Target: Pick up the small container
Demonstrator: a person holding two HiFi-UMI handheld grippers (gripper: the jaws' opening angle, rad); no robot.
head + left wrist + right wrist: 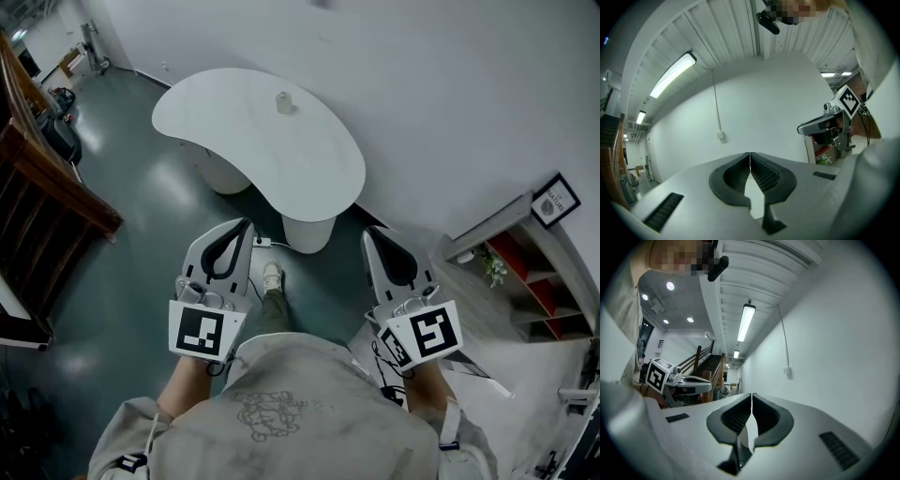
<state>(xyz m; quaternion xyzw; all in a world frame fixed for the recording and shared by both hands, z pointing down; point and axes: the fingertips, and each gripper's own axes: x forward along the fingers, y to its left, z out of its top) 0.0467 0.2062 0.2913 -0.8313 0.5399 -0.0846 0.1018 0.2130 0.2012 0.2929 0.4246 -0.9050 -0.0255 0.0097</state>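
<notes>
While left gripper (247, 223) and right gripper (369, 232) are hanging empty, jaws together, the container (285, 102) is standing well ahead, slightly nearer the left.

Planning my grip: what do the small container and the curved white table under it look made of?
Small pale cylindrical container: matte off-white, perhaps plastic or ceramic; too small to settle. Curved white table: smooth seamless top with soft sheen, likely lacquered board or moulded plastic.

The small container (285, 102) stands on the bench (309, 173), near its far edge. Short of the near edge, the left gripper (245, 225) and right gripper (371, 232) sit side by side. A shelf (521, 246) stands beyond the bench's right end, and a staircase (42, 178) beyond its left end.
</notes>
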